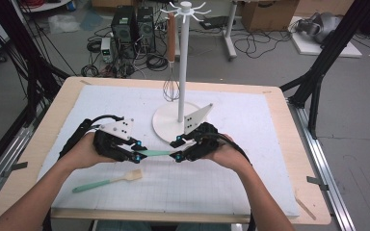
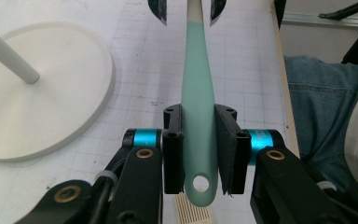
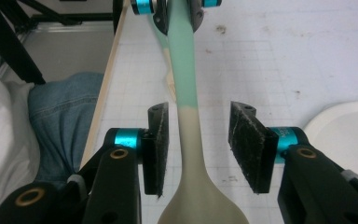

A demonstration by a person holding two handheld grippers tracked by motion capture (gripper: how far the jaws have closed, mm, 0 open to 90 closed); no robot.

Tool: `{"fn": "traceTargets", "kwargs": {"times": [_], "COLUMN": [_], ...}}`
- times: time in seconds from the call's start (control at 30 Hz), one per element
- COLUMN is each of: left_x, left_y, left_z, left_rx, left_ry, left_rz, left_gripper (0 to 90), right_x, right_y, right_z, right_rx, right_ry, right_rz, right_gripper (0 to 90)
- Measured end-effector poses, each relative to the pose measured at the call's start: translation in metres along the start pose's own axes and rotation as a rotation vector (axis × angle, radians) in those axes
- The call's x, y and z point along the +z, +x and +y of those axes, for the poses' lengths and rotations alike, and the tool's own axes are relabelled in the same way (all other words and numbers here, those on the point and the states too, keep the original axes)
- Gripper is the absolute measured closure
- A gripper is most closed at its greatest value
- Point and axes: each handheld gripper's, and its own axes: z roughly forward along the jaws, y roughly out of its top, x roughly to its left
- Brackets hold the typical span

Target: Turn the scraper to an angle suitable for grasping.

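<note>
Left gripper [image 2: 200, 154] clamped on spoon [image 2: 198, 93] handle; right gripper [image 3: 205, 149] apart around neck, mid frame; squeeze gently before left lets go

- Table [image 1: 38, 144]: light wood top, pale rim exposed on all sides.
- White gridded mat [image 1: 250, 144] covers most of the top.
- On mat: round white base of rack stand [image 1: 166, 126], centre-back.
- On mat: spatula [image 1: 107, 182], green handle, pale head, front left, lying flat.
</note>
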Motion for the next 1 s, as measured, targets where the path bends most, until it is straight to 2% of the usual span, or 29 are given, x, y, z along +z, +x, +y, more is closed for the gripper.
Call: {"fn": "traceTargets", "kwargs": {"times": [0.13,0.2,0.27,0.37,0.5,0.67,0.73,0.83,0.93,1.0], "left_x": [-0.0001,-0.0008,-0.0011,-0.0005,0.0000,-0.0033,-0.0046,-0.0051,-0.0043,-0.0046], "left_y": [-0.0015,-0.0014,-0.0012,-0.0017,-0.0007,0.0033,0.0048,0.0045,0.0037,0.0035], "left_z": [0.0007,0.0007,0.0007,0.0010,0.0014,-0.0010,-0.0023,-0.0041,-0.0043,-0.0041], "left_rx": [0.004,0.008,0.010,0.004,-0.019,-0.067,-0.073,-0.084,-0.071,-0.067], "left_ry": [-0.006,-0.002,-0.003,-0.006,-0.007,-0.023,-0.017,-0.028,-0.025,-0.021], "left_rz": [0.002,0.002,0.001,0.005,0.019,0.034,0.042,0.038,0.031,0.032], "left_gripper": [73.9,73.9,73.9,73.6,72.4,64.8,61.5,63.9,71.1,72.2], "right_x": [0.0029,0.0032,0.0027,0.0022,0.0007,-0.0015,-0.0033,-0.0052,-0.0051,-0.0050], "right_y": [-0.0003,-0.0004,0.0001,0.0012,0.0029,0.0055,0.0061,0.0061,0.0068,0.0069], "right_z": [-0.0002,0.0000,0.0005,0.0006,0.0010,0.0004,0.0001,-0.0001,0.0001,0.0000], "right_rx": [0.003,-0.001,-0.013,-0.017,-0.031,-0.054,-0.048,-0.060,-0.063,-0.066], "right_ry": [0.018,0.013,0.007,0.007,0.010,0.004,0.002,0.000,0.003,0.004], "right_rz": [0.029,0.037,0.052,0.052,0.028,-0.007,-0.014,-0.025,-0.035,-0.040], "right_gripper": [70.8,72.8,78.4,79.5,80.0,80.1,80.1,80.1,80.1,80.1]}}
